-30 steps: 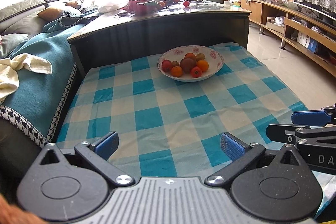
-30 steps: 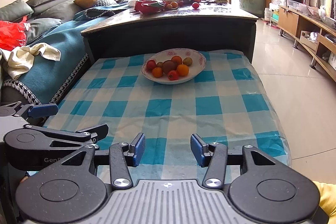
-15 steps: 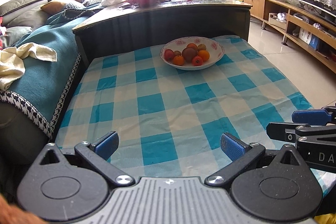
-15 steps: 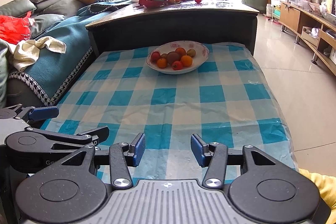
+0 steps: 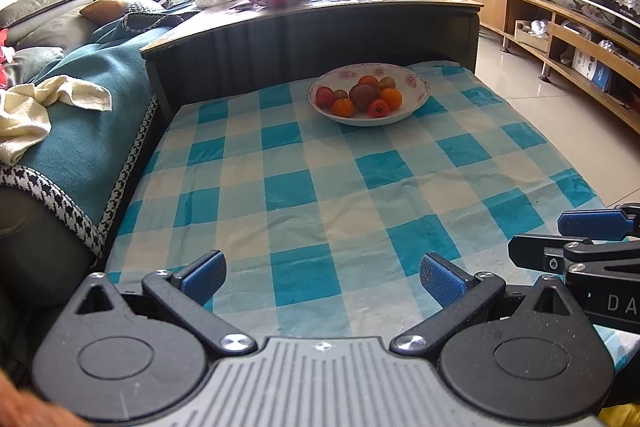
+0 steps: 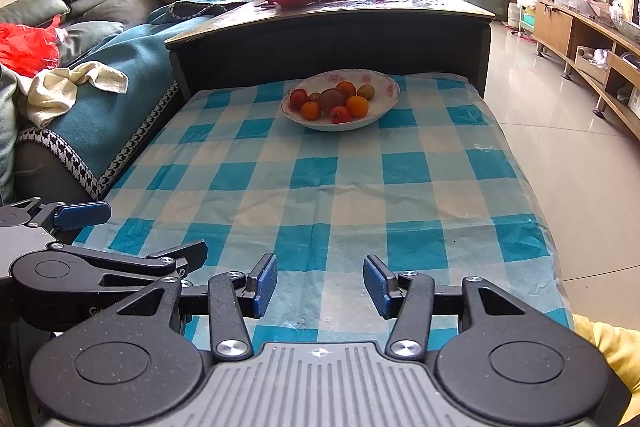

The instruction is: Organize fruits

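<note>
A white flowered bowl (image 5: 416, 103) (image 6: 384, 107) stands at the far end of a blue checked tablecloth (image 5: 320, 187) (image 6: 360, 187). It holds several small fruits: oranges (image 5: 343, 107) (image 6: 357, 105), red ones (image 5: 378, 108) (image 6: 340, 114) and a brown one (image 5: 363, 95) (image 6: 331, 99). My left gripper (image 5: 322, 277) is open wide and empty over the near edge of the cloth. My right gripper (image 6: 320, 285) is open and empty beside it, also at the near edge. Each gripper shows at the side of the other's view.
A dark raised table (image 5: 320, 27) (image 6: 332, 27) behind the bowl carries loose fruit, a red bag and boxes. A sofa with a teal throw (image 5: 80, 107) and cream cloth (image 6: 68, 87) lies left. Tiled floor (image 6: 580, 167) and low wooden shelving (image 5: 580, 39) are on the right.
Both grippers have drawn back from the bowl, so it looks farther away and more of the cloth shows. Both stay open and empty.
</note>
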A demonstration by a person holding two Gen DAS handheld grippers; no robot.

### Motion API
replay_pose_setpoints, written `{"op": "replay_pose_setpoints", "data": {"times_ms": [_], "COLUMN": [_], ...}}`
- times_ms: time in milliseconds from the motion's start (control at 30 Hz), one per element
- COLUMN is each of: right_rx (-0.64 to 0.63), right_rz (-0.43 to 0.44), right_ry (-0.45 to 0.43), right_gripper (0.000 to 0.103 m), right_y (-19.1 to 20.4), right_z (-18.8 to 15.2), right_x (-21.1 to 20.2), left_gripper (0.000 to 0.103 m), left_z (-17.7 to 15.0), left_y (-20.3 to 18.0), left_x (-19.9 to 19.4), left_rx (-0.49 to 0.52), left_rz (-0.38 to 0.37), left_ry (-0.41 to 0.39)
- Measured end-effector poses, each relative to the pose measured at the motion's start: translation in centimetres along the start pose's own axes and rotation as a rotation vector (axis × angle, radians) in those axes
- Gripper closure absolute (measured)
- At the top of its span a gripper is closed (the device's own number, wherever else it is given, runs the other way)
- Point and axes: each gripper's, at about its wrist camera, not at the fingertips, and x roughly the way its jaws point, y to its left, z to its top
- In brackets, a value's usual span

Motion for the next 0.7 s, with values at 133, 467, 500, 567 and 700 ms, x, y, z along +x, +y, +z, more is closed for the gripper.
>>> {"op": "replay_pose_setpoints", "data": {"times_ms": [133, 467, 500, 567, 700], "right_rx": [0.001, 0.002, 0.002, 0.003, 0.004], "right_rz": [0.000, 0.000, 0.000, -0.001, -0.001], "right_ry": [0.003, 0.008, 0.009, 0.009, 0.011], "right_gripper": [0.059, 0.058, 0.058, 0.058, 0.058], "right_y": [0.00, 0.00, 0.00, -0.02, -0.08], "right_z": [0.01, -0.01, -0.02, -0.12, -0.28], "right_x": [0.11, 0.27, 0.27, 0.39, 0.56], "left_gripper": [0.000, 0.000, 0.000, 0.000, 0.000], "left_z": [-0.07, -0.12, -0.13, -0.12, -0.23], "left_y": [0.03, -0.01, -0.02, -0.01, -0.02], "left_x": [0.16, 0.25, 0.26, 0.27, 0.40], "left_rx": [-0.001, 0.000, 0.001, 0.001, 0.002], "left_rz": [0.001, 0.001, 0.001, 0.002, 0.002], "left_ry": [0.005, 0.008, 0.008, 0.008, 0.010]}}
